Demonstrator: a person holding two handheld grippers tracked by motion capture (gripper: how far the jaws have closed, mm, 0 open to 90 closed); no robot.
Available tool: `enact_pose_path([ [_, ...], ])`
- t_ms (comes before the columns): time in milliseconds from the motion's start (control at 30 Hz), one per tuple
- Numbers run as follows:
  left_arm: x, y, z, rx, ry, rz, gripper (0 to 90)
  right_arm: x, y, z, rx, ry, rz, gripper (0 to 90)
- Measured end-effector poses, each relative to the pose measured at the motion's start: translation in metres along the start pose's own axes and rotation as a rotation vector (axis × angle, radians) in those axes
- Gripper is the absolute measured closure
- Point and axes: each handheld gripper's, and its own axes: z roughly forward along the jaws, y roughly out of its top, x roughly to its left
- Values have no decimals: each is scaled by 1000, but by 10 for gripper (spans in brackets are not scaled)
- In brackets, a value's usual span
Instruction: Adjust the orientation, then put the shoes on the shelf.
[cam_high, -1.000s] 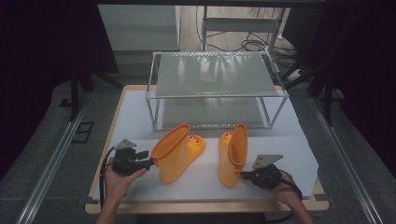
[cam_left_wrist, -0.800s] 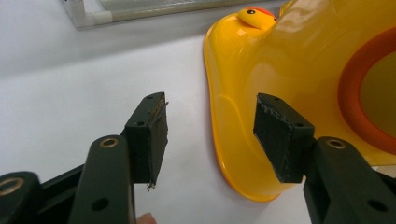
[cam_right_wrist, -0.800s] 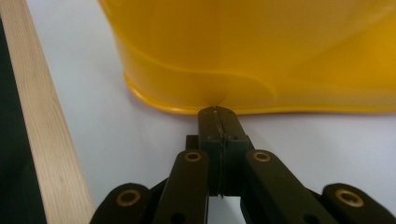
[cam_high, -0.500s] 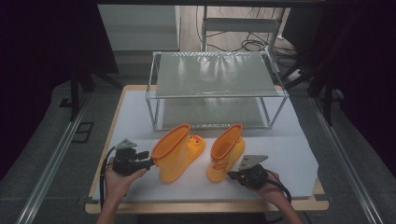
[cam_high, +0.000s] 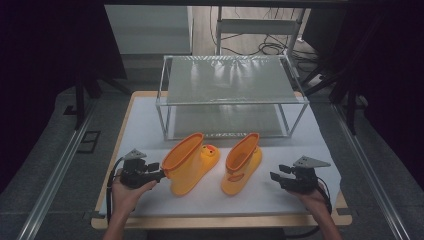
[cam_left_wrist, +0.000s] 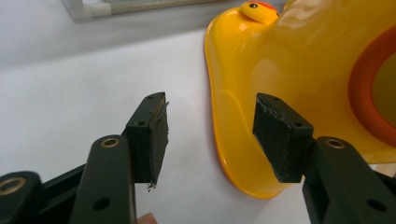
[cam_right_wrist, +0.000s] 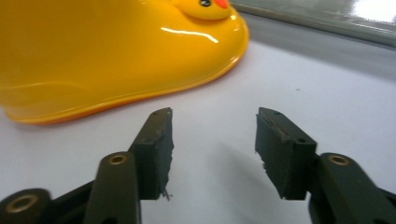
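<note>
Two yellow rubber boots with orange rims and duck faces on the toes stand side by side on the white mat. My left gripper (cam_high: 159, 172) is open at the heel side of the left boot (cam_high: 192, 165). In the left gripper view its jaws (cam_left_wrist: 210, 116) stand wide, with the edge of the boot's (cam_left_wrist: 299, 56) sole between them and neither pad pressing on it. My right gripper (cam_high: 275, 176) sits to the right of the right boot (cam_high: 242, 160), apart from it. Its jaws have just been opening and hold nothing; in the right gripper view they (cam_right_wrist: 212, 126) frame bare mat, with the boot (cam_right_wrist: 93, 51) at upper left.
A two-tier metal rack (cam_high: 165, 120) with mesh shelves stands behind the boots at the middle of the mat (cam_high: 145, 130). The wooden table edge (cam_high: 225, 222) runs along the front. Metal rails flank the table on both sides.
The right boot has turned and shifted left, and now stands on its sole. My right gripper has let it go, opened, and drawn away to the right. The left gripper stayed put.
</note>
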Motion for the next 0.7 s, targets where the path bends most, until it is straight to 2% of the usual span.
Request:
enact_pose_path([
  [133,1,3,-4,-1,-14,-5,455,-1,0,0,-4,-5,20,408],
  [300,3,8,-9,5,-49,-19,468,-7,-2,0,-10,-23,77,375],
  [367,5,12,-12,12,-71,-17,468,-9,-2,-1,-18,-28,85,375],
  [400,6,19,-16,28,-103,-13,468,-9,-2,-1,-21,-33,86,375],
  [467,7,21,-18,33,-117,-13,467,-10,-2,-2,-21,-39,90,375],
  [533,9,31,-28,40,-162,-10,465,-10,-3,-2,-17,-43,85,376],
  [600,10,34,-31,41,-167,-5,467,-10,-3,-1,-10,-46,82,376],
  [700,10,46,-42,45,-204,-1,487,-12,-4,0,-5,-51,88,378],
])
